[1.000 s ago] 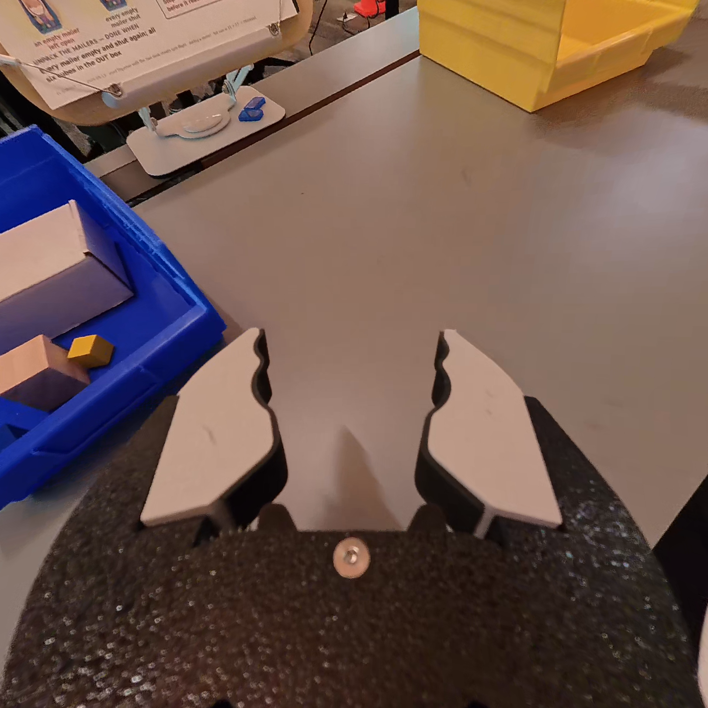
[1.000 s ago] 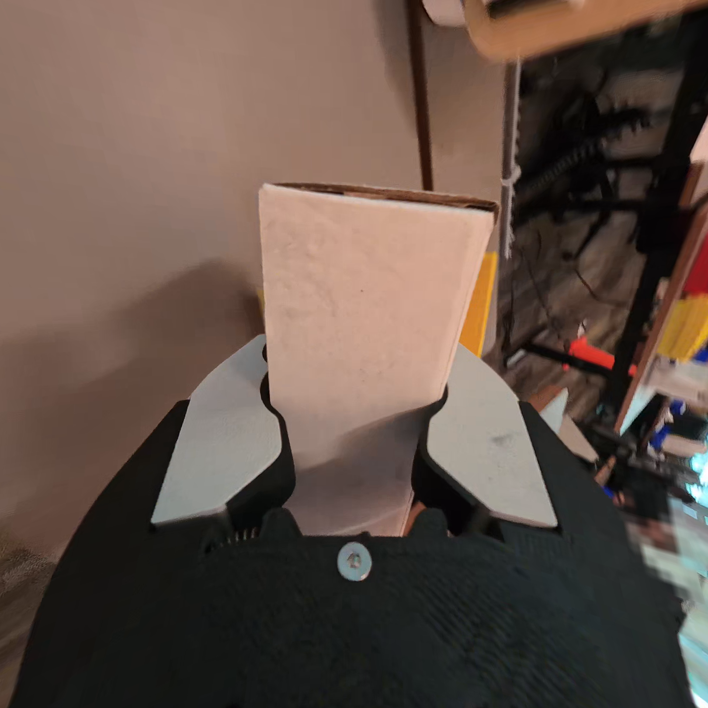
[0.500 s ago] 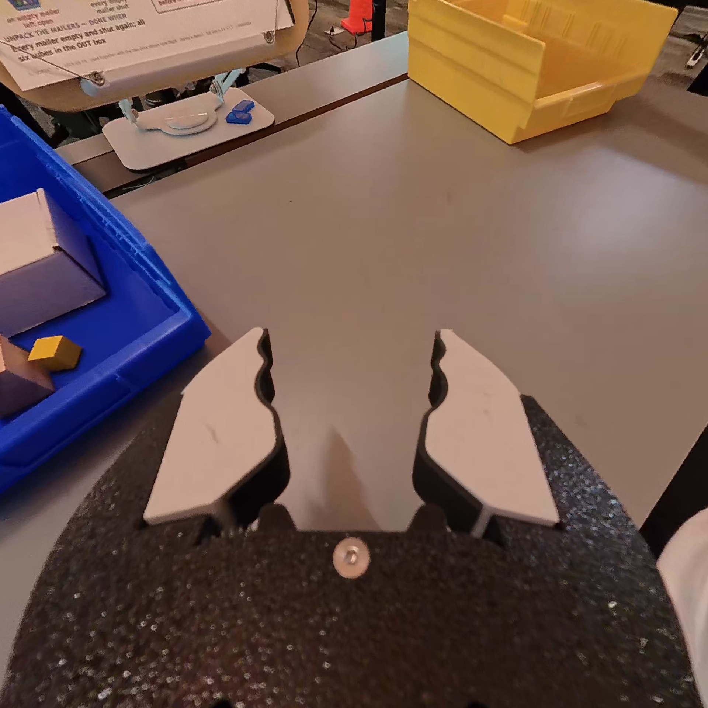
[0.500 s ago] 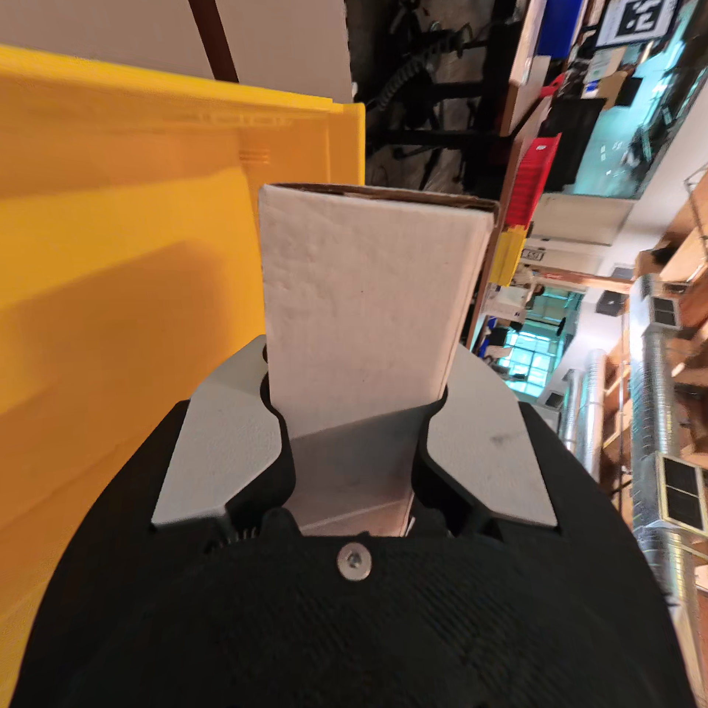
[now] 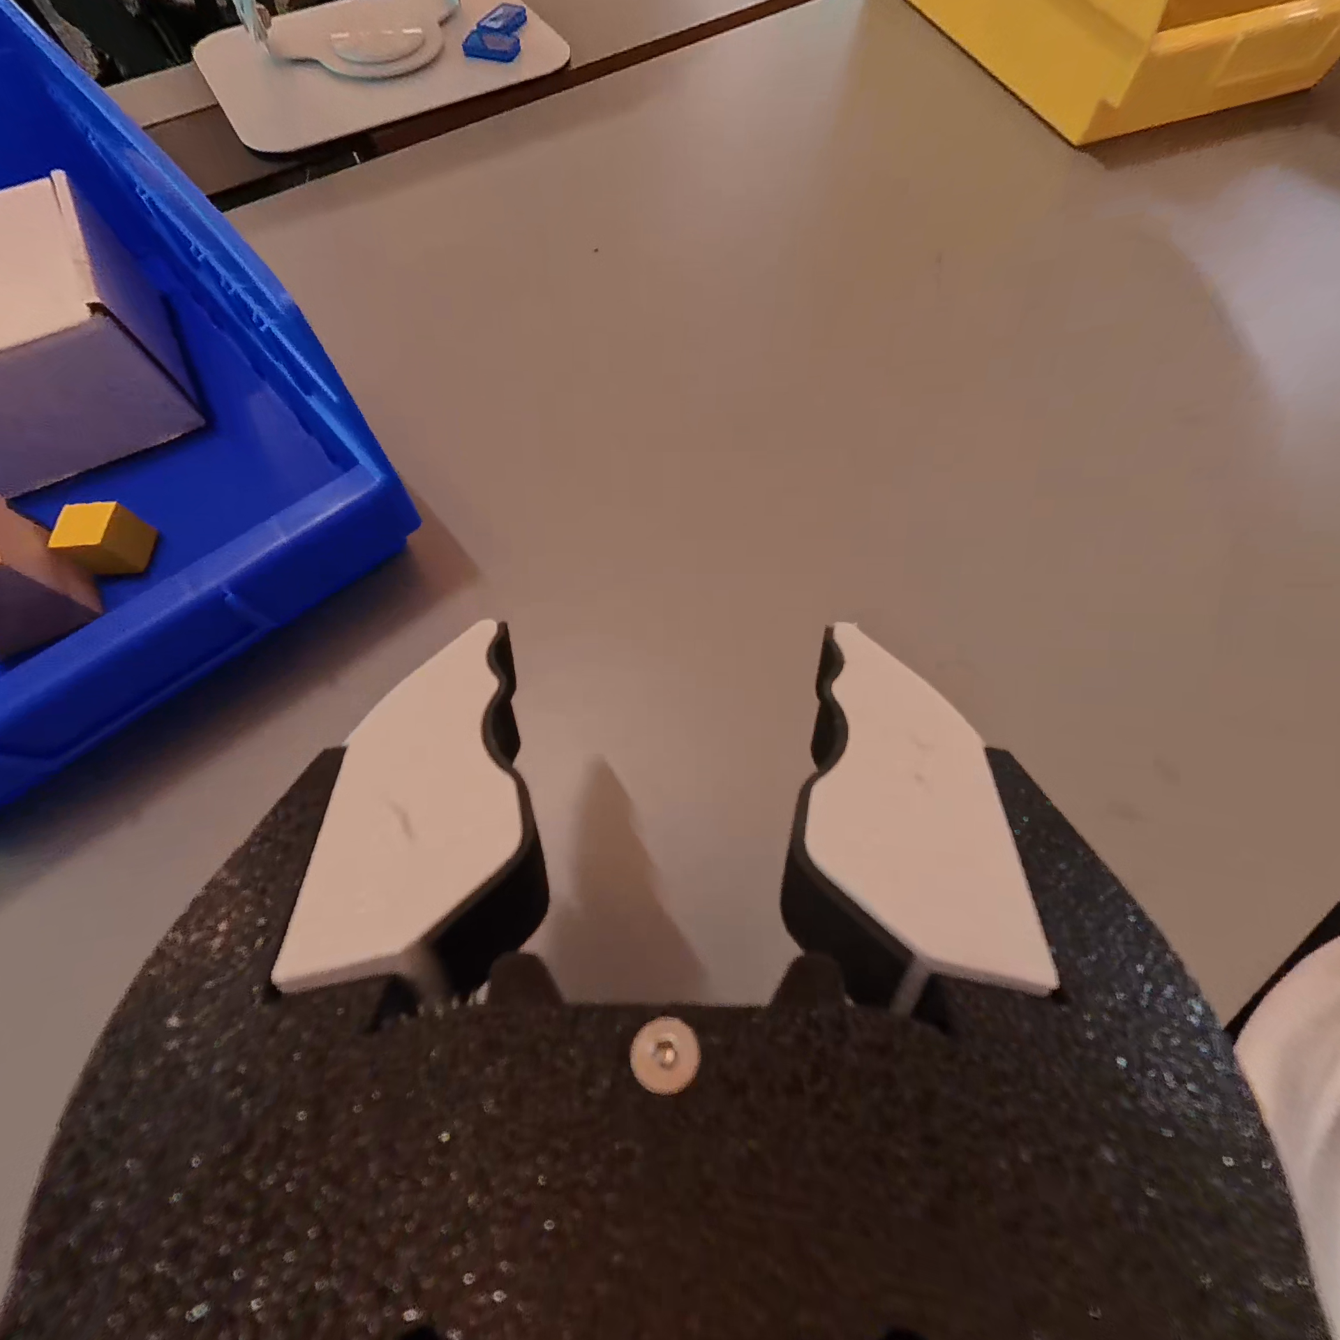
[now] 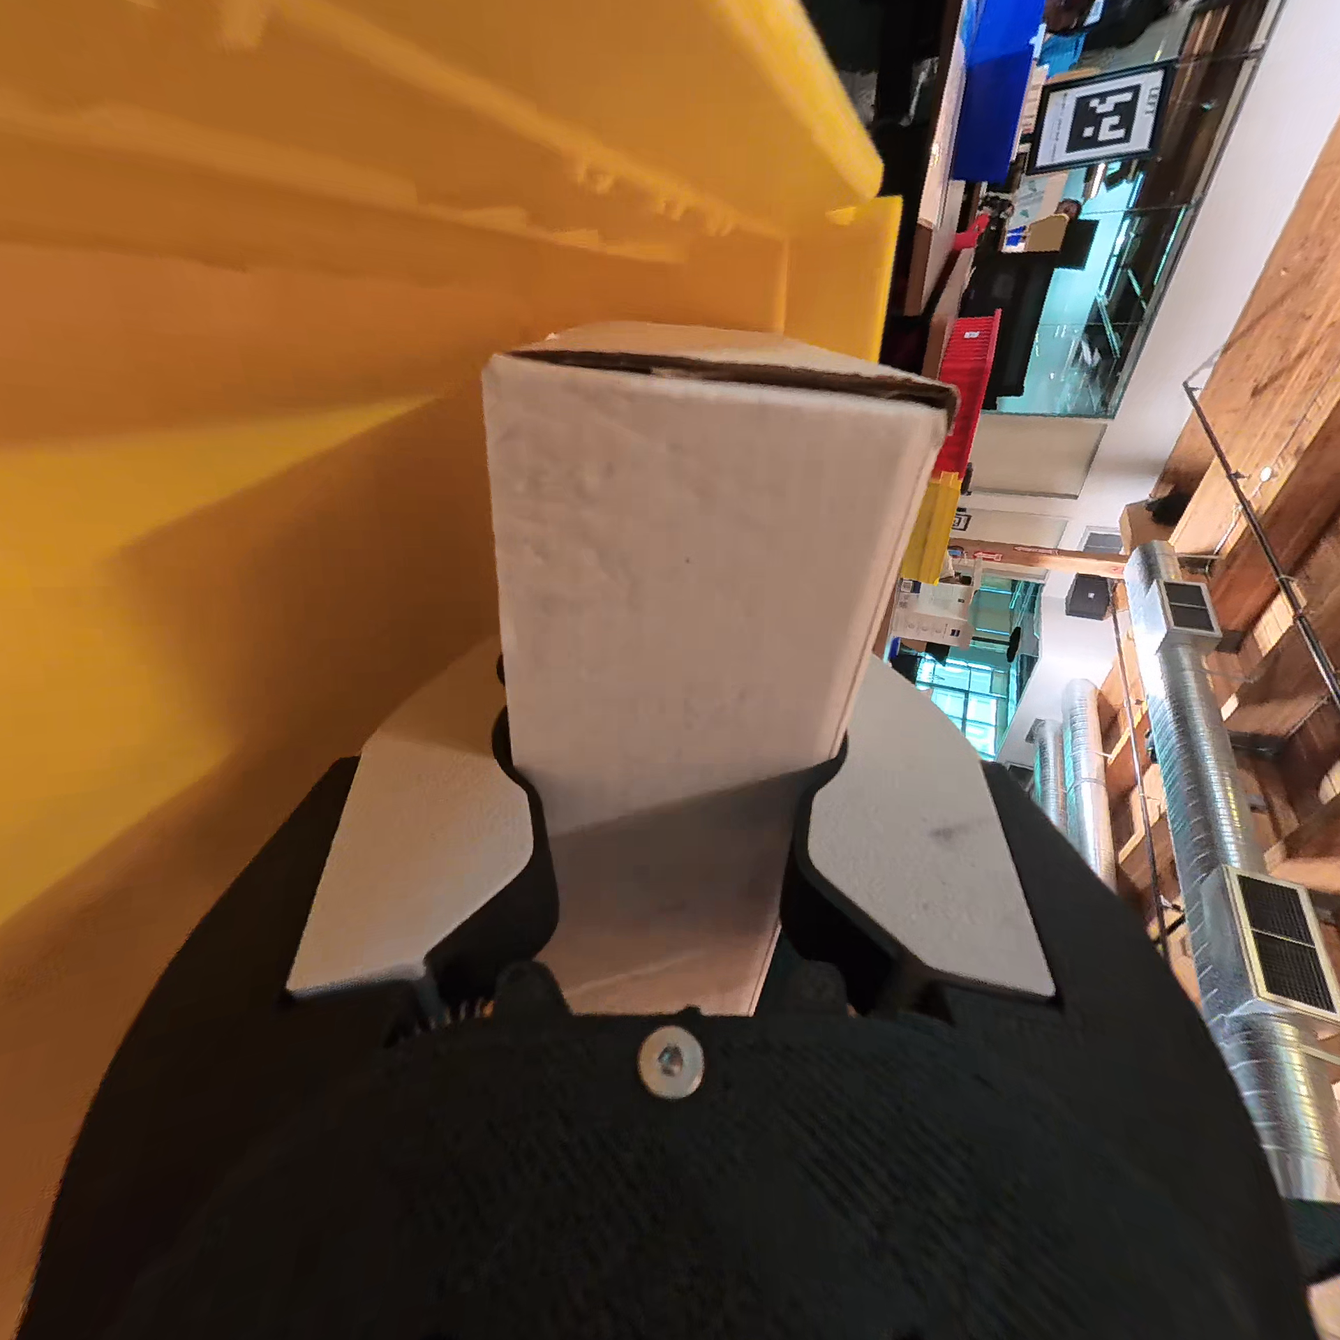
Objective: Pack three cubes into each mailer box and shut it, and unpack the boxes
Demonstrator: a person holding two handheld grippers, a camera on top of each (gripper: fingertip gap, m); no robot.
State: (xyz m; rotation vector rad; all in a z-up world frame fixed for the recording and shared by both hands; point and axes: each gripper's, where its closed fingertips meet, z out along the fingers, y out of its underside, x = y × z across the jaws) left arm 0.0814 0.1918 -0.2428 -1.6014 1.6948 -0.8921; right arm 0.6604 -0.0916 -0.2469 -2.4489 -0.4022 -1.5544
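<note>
My right gripper (image 6: 674, 681) is shut on a white mailer box (image 6: 689, 551), closed, held on its side right against the yellow bin (image 6: 290, 507), which fills the left of the right wrist view. My left gripper (image 5: 667, 638) is open and empty, low over the grey table (image 5: 797, 362). To its left, the blue bin (image 5: 290, 464) holds a white mailer box (image 5: 43, 290), part of a second one (image 5: 29, 580) and a yellow cube (image 5: 101, 536). The yellow bin (image 5: 1131, 58) also shows at the top right of the left wrist view.
A grey stand base (image 5: 377, 65) with a small blue piece (image 5: 497, 32) sits beyond the table's far edge. A white sleeve (image 5: 1298, 1088) shows at the right edge of the left wrist view. Shelves and ducts (image 6: 1196, 725) show sideways behind the right gripper.
My right gripper has swung the mailer box from over the table to right against the yellow bin. The left gripper has tilted down and shifted slightly; it stays open.
</note>
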